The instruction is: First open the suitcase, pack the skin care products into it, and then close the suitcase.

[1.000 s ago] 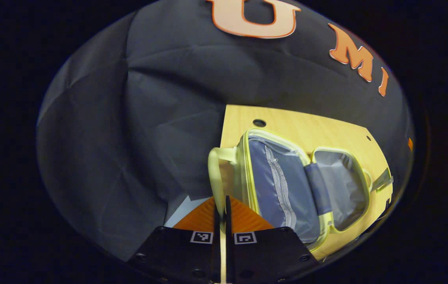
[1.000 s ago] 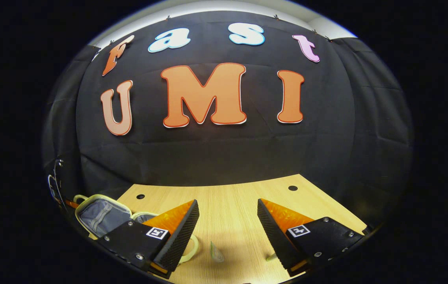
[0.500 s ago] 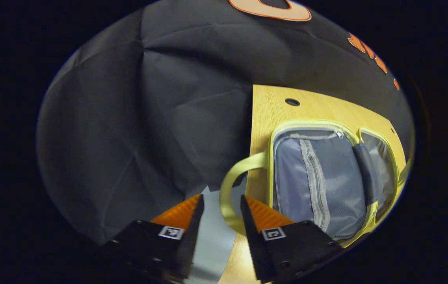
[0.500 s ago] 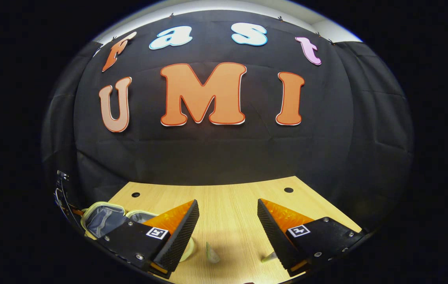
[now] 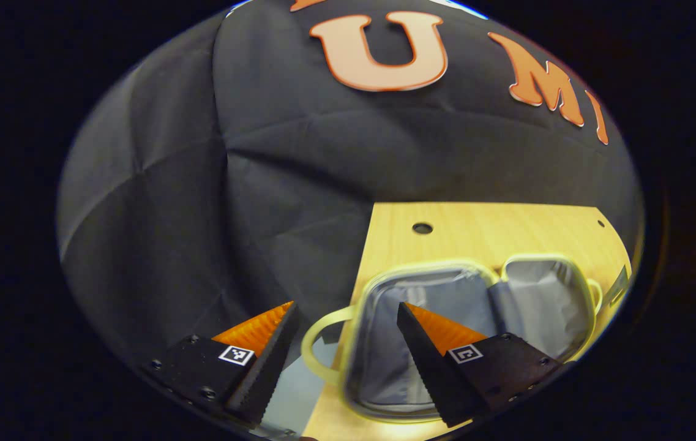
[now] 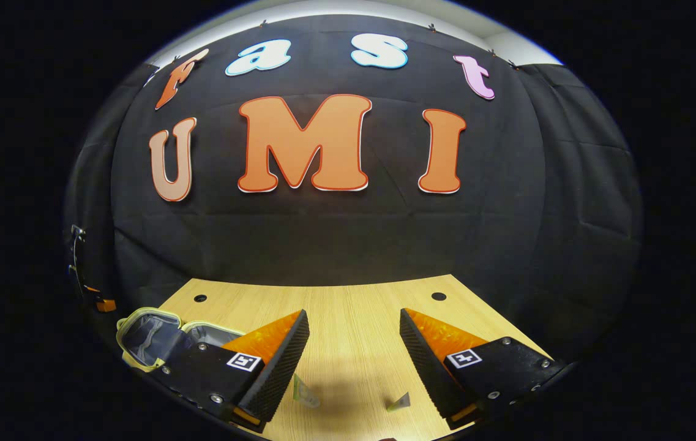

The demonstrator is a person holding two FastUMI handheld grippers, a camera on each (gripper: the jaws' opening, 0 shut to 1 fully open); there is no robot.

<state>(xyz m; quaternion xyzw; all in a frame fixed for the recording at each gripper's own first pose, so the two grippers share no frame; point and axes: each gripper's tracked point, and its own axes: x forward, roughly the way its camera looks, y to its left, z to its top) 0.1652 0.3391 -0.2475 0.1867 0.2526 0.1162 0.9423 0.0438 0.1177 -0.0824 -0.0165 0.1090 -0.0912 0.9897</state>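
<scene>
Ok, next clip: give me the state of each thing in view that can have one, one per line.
suitcase: open, both halves lying flat on the table, grey lining showing, nothing packed inside.
suitcase handle: free, hanging past the table edge.
left tongs: open, empty.
right tongs: open, empty.
two skin care items: loose on the table, unpacked.

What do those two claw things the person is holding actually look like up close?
The left gripper and right gripper look alike. Each has two wedge-shaped fingers that taper to a point, orange on the outer face, black and ridged like fine teeth on the inner one. The fingers sit on black blocks with small screws, each carrying a square black-and-white code sticker.
</scene>
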